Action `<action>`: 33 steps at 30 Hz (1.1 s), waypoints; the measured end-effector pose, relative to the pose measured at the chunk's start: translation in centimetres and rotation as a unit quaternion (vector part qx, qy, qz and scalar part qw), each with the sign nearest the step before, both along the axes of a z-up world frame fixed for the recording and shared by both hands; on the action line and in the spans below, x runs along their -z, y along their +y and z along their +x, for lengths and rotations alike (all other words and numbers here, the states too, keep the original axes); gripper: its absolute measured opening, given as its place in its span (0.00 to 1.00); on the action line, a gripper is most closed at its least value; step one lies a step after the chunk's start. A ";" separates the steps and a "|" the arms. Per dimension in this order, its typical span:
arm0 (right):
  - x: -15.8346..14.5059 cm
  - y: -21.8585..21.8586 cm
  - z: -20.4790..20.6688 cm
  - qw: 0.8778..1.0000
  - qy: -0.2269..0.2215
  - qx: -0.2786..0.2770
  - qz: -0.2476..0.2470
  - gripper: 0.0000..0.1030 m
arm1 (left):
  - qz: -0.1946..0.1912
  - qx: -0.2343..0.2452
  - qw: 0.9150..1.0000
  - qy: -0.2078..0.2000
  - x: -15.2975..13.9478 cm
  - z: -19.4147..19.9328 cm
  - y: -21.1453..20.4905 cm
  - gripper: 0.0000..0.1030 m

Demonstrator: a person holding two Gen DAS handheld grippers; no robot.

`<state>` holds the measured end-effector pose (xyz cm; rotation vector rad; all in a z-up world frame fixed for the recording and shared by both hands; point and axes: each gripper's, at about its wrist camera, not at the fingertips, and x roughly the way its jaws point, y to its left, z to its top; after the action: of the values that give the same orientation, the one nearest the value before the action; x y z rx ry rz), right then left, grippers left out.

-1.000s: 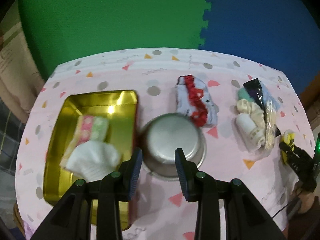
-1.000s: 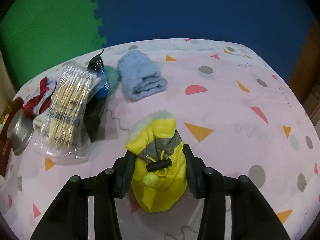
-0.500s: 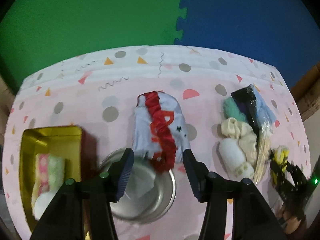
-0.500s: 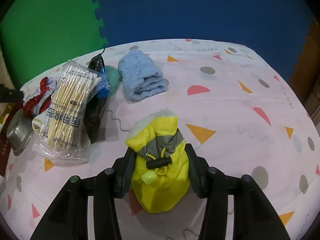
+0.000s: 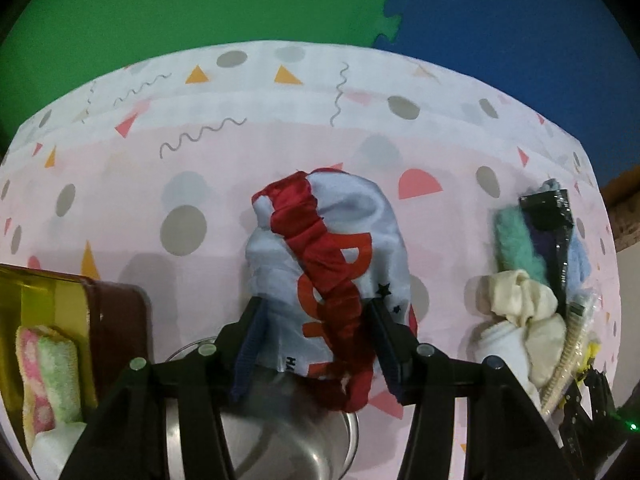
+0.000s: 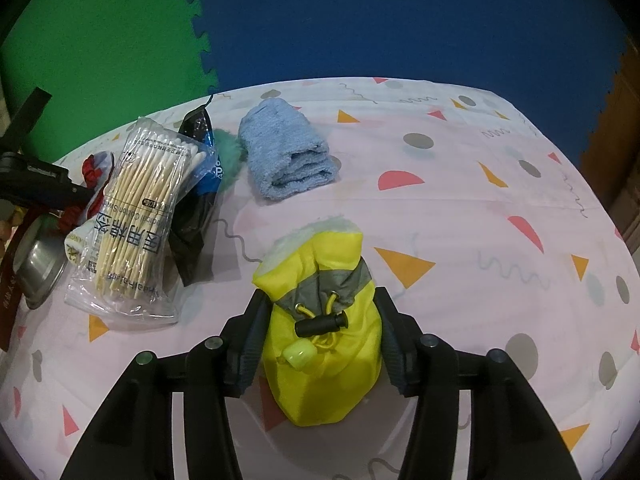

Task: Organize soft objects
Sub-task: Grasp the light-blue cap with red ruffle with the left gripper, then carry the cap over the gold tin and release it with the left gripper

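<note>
In the left wrist view, a white garment with red ruffled trim (image 5: 332,264) lies on the patterned tablecloth. My left gripper (image 5: 314,312) is open with its fingers on either side of the garment's near end. In the right wrist view, my right gripper (image 6: 320,316) has its fingers against both sides of a yellow drawstring pouch (image 6: 324,328) on the cloth. A folded blue towel (image 6: 288,152) lies beyond it. The gold tray (image 5: 48,304) at the left holds a pink-green cloth (image 5: 44,376) and a white cloth.
A steel bowl (image 5: 280,448) sits under the left gripper. At the right lie a cream cloth (image 5: 520,300), a teal cloth (image 5: 514,244) and a black packet (image 5: 548,216). A bag of cotton swabs (image 6: 136,216) lies left of the pouch.
My left gripper has moved right and forward from the tray and bowl, and its fingers now straddle the red-trimmed garment. The right gripper and pouch have barely moved.
</note>
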<state>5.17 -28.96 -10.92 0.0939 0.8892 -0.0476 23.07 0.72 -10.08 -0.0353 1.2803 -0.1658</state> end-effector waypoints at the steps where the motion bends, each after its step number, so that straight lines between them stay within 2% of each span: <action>1: 0.0 0.0 0.0 1.000 0.000 0.000 0.000 0.49 | -0.001 -0.002 1.000 0.000 0.1 0.0 0.0 0.52; 3: 0.0 0.0 0.0 1.000 0.000 0.000 0.000 0.49 | -0.014 -0.008 1.000 -0.001 0.0 0.2 0.2 0.52; 5: 0.0 0.0 0.0 1.000 0.000 0.000 0.000 0.49 | -0.016 -0.013 1.000 0.002 0.2 0.1 0.5 0.46; 7: 0.0 0.0 0.0 1.000 0.000 -0.001 0.000 0.50 | -0.019 -0.008 1.000 -0.002 0.0 0.1 0.4 0.26; 10: 0.0 0.0 0.0 1.000 0.000 0.000 0.000 0.50 | -0.027 -0.007 1.000 -0.001 -0.3 0.0 0.4 0.20; 19: 0.0 0.0 0.0 1.000 0.000 0.000 0.000 0.51 | -0.030 0.001 0.999 -0.032 -3.1 -1.5 0.2 0.18; 24: 0.0 0.1 0.0 1.000 0.000 0.000 0.000 0.51 | -0.010 0.005 0.998 -0.055 -5.1 -2.8 0.5 0.18; 33: 0.0 0.1 0.0 1.000 0.000 0.000 0.000 0.51 | -0.002 0.011 0.996 -0.084 -9.1 -6.3 2.8 0.18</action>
<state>5.21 -28.91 -10.93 0.0925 0.8900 -0.0471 16.73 3.52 -0.95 -0.0102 1.1136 -0.1858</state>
